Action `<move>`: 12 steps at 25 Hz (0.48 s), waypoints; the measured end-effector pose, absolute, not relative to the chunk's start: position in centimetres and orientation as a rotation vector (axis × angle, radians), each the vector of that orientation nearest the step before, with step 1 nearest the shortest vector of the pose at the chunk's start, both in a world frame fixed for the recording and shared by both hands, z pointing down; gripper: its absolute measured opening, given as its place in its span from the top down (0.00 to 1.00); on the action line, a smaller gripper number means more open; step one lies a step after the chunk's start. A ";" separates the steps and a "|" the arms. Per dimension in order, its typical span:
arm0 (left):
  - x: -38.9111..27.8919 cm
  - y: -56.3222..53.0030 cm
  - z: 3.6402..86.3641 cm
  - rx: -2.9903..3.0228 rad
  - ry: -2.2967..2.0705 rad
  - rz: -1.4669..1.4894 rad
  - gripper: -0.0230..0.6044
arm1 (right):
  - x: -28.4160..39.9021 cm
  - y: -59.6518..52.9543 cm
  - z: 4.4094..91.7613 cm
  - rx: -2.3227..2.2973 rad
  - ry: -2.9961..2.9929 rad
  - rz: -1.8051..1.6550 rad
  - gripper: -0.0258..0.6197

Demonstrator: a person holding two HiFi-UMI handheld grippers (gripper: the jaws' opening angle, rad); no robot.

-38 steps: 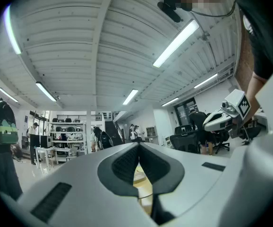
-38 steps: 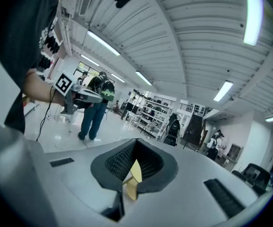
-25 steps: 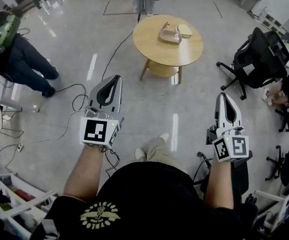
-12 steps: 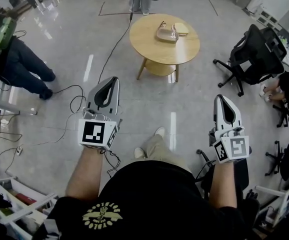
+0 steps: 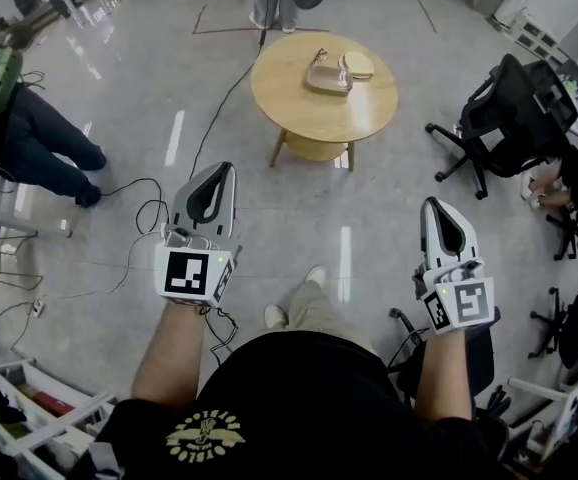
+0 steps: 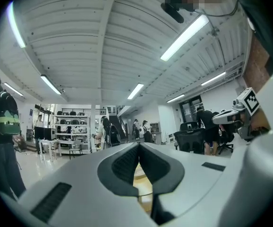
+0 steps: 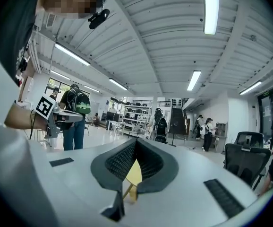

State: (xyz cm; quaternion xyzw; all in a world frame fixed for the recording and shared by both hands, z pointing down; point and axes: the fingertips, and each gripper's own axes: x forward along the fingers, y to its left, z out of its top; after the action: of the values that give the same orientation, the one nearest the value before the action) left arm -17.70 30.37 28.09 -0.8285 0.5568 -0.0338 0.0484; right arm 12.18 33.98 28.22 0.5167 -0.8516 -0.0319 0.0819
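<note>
Two hand-held grippers, one round table, nothing in either grip.

Head view. Left gripper: jaws brought together at the tips, holding nothing, carried in the air over the grey floor. Right gripper: likewise closed and empty, well apart from its partner. Both forearms reach forward and level from the body, wrists straight and marker cubes facing up. The jaw tips aim ahead toward the round wooden table, which stands well beyond them. On the table lie a tan, strappy object and a flat pale piece beside it, both too small to name. A black cable runs over the floor left of the table. An office chair stands to its right.

Left gripper view. Left gripper: pads meet at the tips, and only the table's yellow wood shows through the gap beneath.

Right gripper view. Right gripper: the same, tips touching, table wood behind, nothing clamped.

Risk, as I judge it: the cable lies near the walking line and could catch a foot. Closed jaws, if carried to the table, could knock the tan object askew.
</note>
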 end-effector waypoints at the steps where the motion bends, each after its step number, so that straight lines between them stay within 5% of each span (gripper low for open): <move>1: -17.4 29.6 28.2 -2.526 1.700 -0.104 0.94 | 12.6 33.1 28.4 1.546 -2.545 -0.088 0.94; 12: -14.7 21.0 28.7 -2.523 1.733 -0.118 0.94 | 15.7 23.6 29.3 1.529 -2.547 -0.069 0.94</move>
State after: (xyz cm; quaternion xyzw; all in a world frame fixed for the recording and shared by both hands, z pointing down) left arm -14.70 20.98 28.71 -0.8230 0.5654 -0.0385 0.0393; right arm 15.69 23.62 29.30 0.5126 -0.8541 -0.0231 0.0847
